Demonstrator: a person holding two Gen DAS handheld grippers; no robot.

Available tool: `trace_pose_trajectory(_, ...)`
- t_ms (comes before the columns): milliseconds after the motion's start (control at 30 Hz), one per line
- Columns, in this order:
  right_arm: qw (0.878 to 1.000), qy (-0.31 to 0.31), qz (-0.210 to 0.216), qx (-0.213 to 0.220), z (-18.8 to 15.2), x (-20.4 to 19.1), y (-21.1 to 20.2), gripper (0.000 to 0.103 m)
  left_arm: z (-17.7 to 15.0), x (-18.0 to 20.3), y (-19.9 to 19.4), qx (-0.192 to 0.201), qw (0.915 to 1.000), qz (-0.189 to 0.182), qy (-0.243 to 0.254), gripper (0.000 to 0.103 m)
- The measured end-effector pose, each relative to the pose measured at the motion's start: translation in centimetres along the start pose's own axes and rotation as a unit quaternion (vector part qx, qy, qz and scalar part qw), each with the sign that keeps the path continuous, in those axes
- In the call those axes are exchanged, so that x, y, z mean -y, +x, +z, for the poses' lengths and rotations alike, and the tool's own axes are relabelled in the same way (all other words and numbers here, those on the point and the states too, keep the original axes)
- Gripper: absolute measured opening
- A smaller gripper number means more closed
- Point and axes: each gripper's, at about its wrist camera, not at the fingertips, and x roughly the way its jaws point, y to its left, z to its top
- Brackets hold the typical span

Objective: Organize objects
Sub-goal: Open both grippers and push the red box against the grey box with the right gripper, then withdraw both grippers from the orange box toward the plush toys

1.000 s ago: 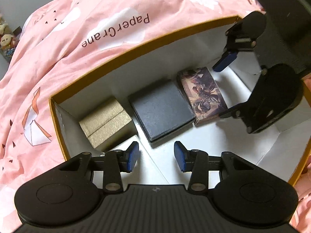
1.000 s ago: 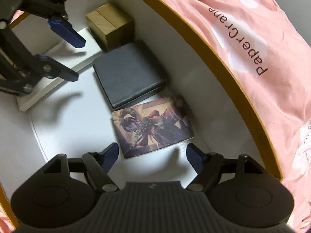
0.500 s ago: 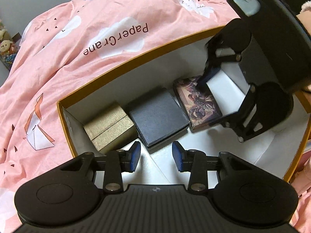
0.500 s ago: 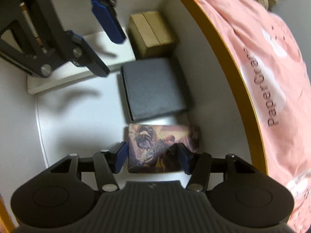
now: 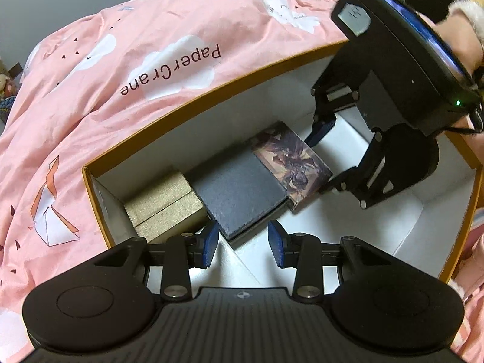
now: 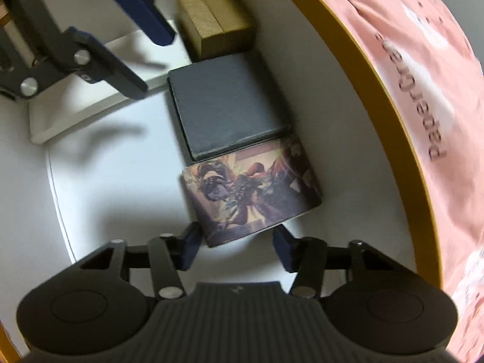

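Note:
Three boxes stand in a row along the far wall of an orange-rimmed white box (image 5: 211,103): a gold box (image 5: 163,202), a dark grey box (image 5: 239,187) and an illustrated box (image 5: 290,160). My right gripper (image 6: 237,246) is open with its fingers either side of the illustrated box's (image 6: 251,193) near end, pushing it against the grey box (image 6: 224,106). My left gripper (image 5: 243,240) is open and empty just in front of the grey box. The gold box also shows in the right wrist view (image 6: 211,18).
A pink "PaperCrane" duvet (image 5: 136,60) surrounds the box. A white inner divider (image 6: 99,87) lies on the box floor near the left gripper (image 6: 99,30). The box floor (image 5: 348,220) to the right is bare.
My right gripper has closed in around the illustrated box and slid it against the grey box. My left gripper has drawn back slightly and stays open.

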Motion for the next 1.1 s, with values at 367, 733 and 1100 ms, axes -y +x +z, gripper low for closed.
trace_pose_trajectory(367,0.995,0.088,0.037,0.005,0.1,1.0,-0.3,0.042,0.1,0.7,2.1,-0.034,0.9984,0.044,0.008,0.046)
trace_pose_trajectory(733,0.992,0.121,0.018,0.013,-0.3,0.6,-0.7,0.041,1.2,0.2,3.0,-0.049,0.9953,0.067,-0.049,0.046)
trace_pose_trajectory(1100,0.974,0.19,-0.073,0.103,-2.7,-3.9,-10.0,0.053,-0.8,4.0,-5.9,0.061,0.9942,0.069,-0.055,0.046)
